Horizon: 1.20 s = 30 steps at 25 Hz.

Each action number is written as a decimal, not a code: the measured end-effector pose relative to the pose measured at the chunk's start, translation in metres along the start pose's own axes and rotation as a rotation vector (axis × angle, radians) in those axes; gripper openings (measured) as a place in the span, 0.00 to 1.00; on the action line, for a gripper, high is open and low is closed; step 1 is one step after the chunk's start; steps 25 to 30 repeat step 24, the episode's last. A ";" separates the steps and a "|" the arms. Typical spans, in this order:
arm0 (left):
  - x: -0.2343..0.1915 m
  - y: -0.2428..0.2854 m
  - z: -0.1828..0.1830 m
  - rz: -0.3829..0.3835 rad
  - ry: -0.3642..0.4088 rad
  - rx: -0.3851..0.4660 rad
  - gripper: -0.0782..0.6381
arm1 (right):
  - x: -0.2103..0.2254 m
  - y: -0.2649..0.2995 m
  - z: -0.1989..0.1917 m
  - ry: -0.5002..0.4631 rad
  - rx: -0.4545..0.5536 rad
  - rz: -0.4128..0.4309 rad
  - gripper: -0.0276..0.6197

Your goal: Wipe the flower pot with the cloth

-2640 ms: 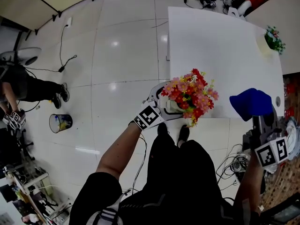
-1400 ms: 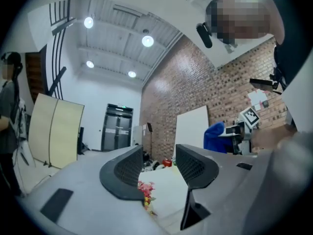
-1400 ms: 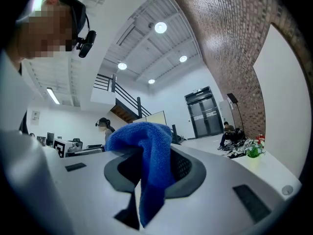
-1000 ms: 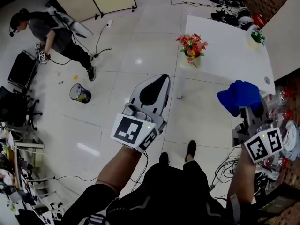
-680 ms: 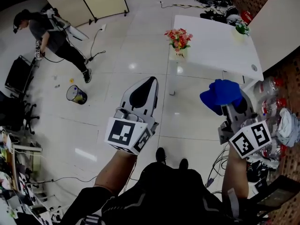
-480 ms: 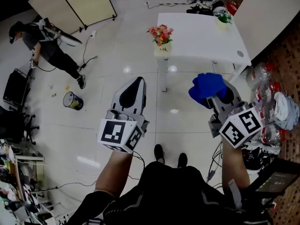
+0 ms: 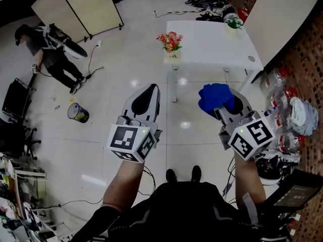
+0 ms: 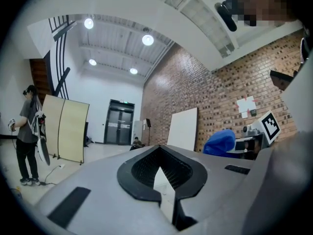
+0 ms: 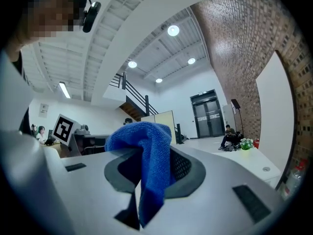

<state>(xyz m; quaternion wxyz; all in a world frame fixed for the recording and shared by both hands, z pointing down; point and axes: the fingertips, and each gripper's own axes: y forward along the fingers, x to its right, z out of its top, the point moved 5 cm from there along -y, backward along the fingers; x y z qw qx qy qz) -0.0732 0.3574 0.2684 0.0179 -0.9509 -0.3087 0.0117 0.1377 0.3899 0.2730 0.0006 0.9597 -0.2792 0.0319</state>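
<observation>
Two grippers were out in front of me over the tiled floor (image 7: 141, 49). My right gripper (image 7: 222, 104) had its fingers clamped on the blue cloth (image 7: 214, 97), which bunched over the tips and hung down between them. My left gripper (image 7: 150, 89) had its fingers pressed together with nothing between them. The flower pot (image 7: 172, 55), full of red and pink flowers, stood on the near left corner of the white table (image 7: 217, 44), well apart from both pairs of fingers and from the cloth.
</observation>
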 end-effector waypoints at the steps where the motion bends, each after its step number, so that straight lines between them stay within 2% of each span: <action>1: -0.001 -0.001 0.001 -0.002 0.002 0.005 0.12 | -0.002 0.001 -0.001 -0.004 -0.003 -0.002 0.18; 6: -0.004 -0.010 -0.004 -0.001 -0.006 0.010 0.12 | -0.002 -0.001 -0.003 0.012 -0.005 -0.021 0.18; 13: -0.013 -0.019 0.001 0.009 0.014 0.001 0.12 | -0.012 0.004 0.002 -0.019 -0.016 -0.027 0.18; 30: -0.003 -0.026 0.004 0.002 0.056 -0.007 0.12 | -0.015 -0.005 0.006 -0.013 0.005 -0.024 0.18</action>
